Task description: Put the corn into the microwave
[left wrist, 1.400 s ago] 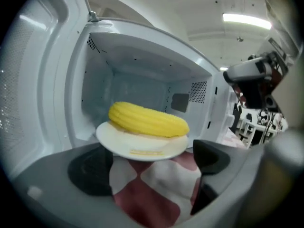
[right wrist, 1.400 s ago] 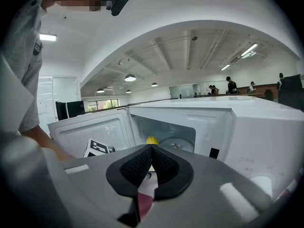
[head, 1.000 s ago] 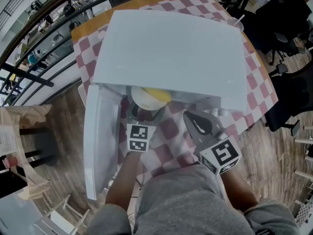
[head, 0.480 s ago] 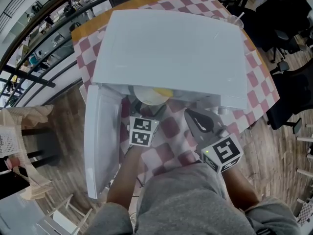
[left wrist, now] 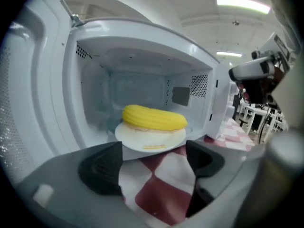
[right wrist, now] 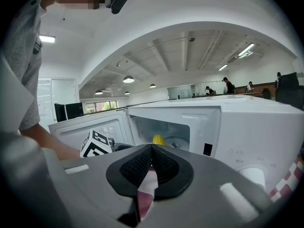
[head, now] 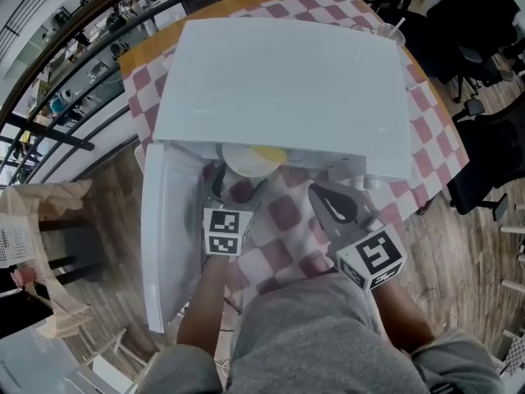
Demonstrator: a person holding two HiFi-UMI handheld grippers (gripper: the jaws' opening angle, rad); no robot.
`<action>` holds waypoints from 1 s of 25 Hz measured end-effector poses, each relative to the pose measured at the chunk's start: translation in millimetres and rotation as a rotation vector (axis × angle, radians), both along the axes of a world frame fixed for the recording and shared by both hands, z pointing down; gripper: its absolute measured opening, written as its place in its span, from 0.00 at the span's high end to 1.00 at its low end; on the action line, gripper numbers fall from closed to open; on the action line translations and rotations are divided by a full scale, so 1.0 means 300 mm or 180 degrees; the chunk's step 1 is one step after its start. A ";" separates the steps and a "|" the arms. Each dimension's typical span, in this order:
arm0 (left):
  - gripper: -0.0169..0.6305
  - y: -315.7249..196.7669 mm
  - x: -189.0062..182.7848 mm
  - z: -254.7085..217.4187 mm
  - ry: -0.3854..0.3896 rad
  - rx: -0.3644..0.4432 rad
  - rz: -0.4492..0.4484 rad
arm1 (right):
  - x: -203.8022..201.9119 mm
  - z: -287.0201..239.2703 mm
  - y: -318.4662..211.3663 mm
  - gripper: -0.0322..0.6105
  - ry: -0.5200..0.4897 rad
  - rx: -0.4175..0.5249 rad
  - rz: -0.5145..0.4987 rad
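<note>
A yellow corn cob (left wrist: pixel 154 118) lies on a small white plate (left wrist: pixel 151 139) at the front of the open white microwave's (left wrist: pixel 142 56) cavity. My left gripper (left wrist: pixel 153 159) sits just in front of the plate's rim. Its jaws are opening, with only checked cloth between them. The head view shows the corn (head: pixel 269 154) and plate (head: pixel 240 162) half hidden under the microwave top (head: pixel 279 89), beyond the left gripper (head: pixel 234 191). My right gripper (head: pixel 321 194) hovers to the right, its pads (right wrist: pixel 152 167) shut on nothing. It sees the corn (right wrist: pixel 158 139) inside.
The microwave door (head: pixel 168 228) is swung wide open to the left, beside my left arm. A red-and-white checked cloth (head: pixel 283 216) covers the round table. A clear cup with a straw (head: pixel 392 35) stands behind the microwave. Black chairs (head: pixel 484 23) stand to the right.
The left gripper pushed toward the microwave mouth, then drew back toward me. The plate with the corn now sits slightly deeper under the microwave top. The right gripper has stayed still.
</note>
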State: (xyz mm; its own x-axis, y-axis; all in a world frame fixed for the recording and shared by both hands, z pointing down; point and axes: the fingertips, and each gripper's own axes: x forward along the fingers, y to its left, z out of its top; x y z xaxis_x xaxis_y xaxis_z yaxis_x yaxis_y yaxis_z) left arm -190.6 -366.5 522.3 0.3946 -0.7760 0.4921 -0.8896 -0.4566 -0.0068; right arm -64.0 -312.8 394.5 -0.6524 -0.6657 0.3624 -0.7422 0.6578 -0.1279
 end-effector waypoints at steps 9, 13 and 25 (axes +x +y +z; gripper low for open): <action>0.43 -0.029 0.002 -0.008 0.0142 0.0016 -0.0056 | 0.013 0.005 0.001 0.95 0.0013 -0.0001 0.0023; 0.54 -0.073 0.021 -0.008 0.0086 -0.0049 -0.0206 | 0.020 0.008 -0.003 0.95 0.0020 -0.0012 0.0025; 0.89 -0.156 0.049 -0.023 -0.0040 -0.0113 -0.0309 | 0.043 -0.017 -0.009 0.95 -0.0025 0.0059 0.0032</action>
State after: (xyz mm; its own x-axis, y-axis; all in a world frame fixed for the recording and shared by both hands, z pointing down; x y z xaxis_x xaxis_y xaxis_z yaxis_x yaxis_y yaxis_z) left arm -176.0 -413.2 515.6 0.3120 -0.7923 0.5244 -0.9297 -0.3684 -0.0036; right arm -51.1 -315.6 389.4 -0.6485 -0.6786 0.3448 -0.7477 0.6527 -0.1217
